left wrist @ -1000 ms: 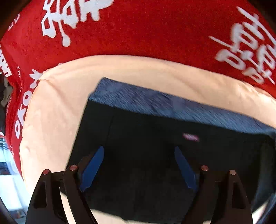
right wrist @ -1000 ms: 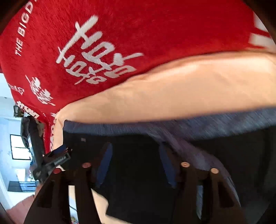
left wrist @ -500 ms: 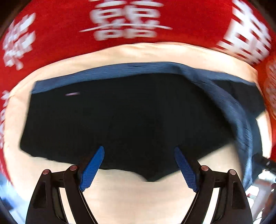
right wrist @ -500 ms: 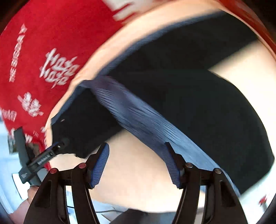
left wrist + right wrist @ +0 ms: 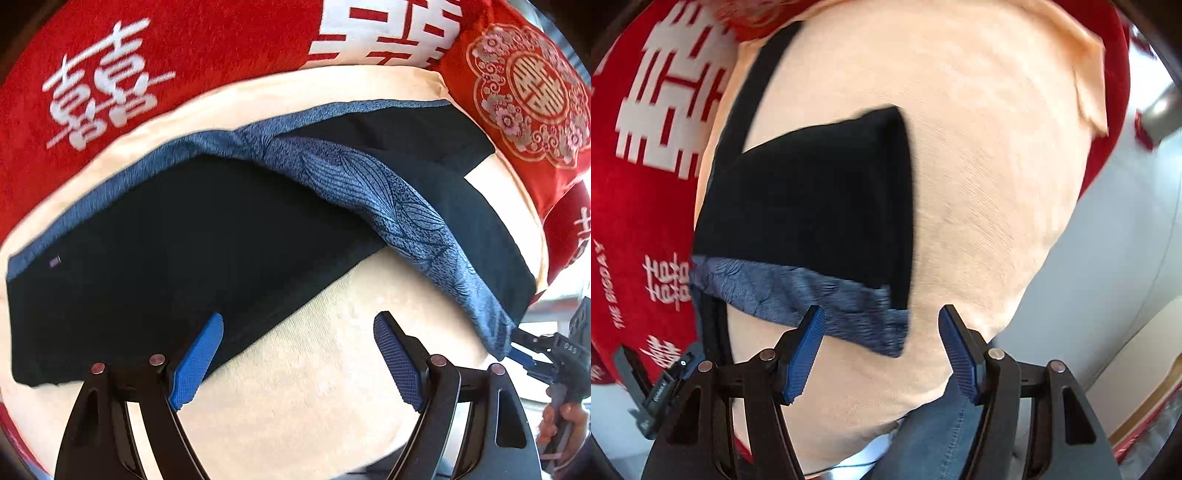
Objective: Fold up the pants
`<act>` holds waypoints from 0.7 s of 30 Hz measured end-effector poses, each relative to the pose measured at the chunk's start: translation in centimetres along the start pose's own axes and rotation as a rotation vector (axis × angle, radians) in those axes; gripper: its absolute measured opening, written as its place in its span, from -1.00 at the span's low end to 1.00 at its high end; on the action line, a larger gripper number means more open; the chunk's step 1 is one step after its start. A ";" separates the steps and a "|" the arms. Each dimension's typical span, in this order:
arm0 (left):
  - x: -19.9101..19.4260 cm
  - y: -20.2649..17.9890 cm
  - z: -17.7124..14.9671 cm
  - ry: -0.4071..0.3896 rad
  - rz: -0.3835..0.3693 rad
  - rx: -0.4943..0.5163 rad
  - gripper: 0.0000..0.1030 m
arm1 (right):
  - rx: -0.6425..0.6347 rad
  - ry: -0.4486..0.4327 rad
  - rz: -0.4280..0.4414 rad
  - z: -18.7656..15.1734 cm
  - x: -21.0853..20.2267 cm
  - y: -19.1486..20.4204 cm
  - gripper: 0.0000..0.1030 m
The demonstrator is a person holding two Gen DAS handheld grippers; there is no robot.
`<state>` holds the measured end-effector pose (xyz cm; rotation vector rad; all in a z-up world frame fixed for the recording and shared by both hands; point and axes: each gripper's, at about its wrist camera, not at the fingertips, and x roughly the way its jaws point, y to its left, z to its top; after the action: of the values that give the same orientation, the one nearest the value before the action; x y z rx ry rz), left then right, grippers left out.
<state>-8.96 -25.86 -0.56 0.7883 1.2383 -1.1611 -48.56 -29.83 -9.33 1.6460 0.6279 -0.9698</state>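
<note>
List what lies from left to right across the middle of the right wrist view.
Red blanket with white lettering → black pants with the blue patterned band along their lower edge → bare cream cloth → pale wall.

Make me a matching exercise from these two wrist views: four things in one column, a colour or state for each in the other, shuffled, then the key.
Things
1. pants
2. side stripe
3. blanket
4. left gripper

Colours or states
A. red with white characters
B. open, nothing between its pads
C. black, spread on the cream sheet
D. blue-grey with a leaf pattern

Pairs: 1-C, 2-D, 3-A, 4-B
</note>
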 end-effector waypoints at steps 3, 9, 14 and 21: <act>1.5 -0.2 0.6 0.011 0.024 -0.007 0.65 | 0.043 0.056 0.162 0.4 0.8 -1.1 0.31; 3.8 -0.1 1.7 0.026 0.087 -0.083 0.64 | 0.018 0.196 0.256 1.3 3.1 -2.3 0.31; 5.4 -0.7 2.6 0.083 0.138 -0.107 0.65 | 0.047 0.263 0.342 2.6 2.4 -1.9 -0.70; 5.6 -3.1 5.3 0.112 0.158 -0.116 0.64 | -0.153 0.206 0.446 8.5 -2.9 7.1 -0.71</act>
<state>-10.72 -32.92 -4.48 0.8572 1.2988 -0.9197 -46.79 -39.83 -3.96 1.6639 0.4303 -0.4237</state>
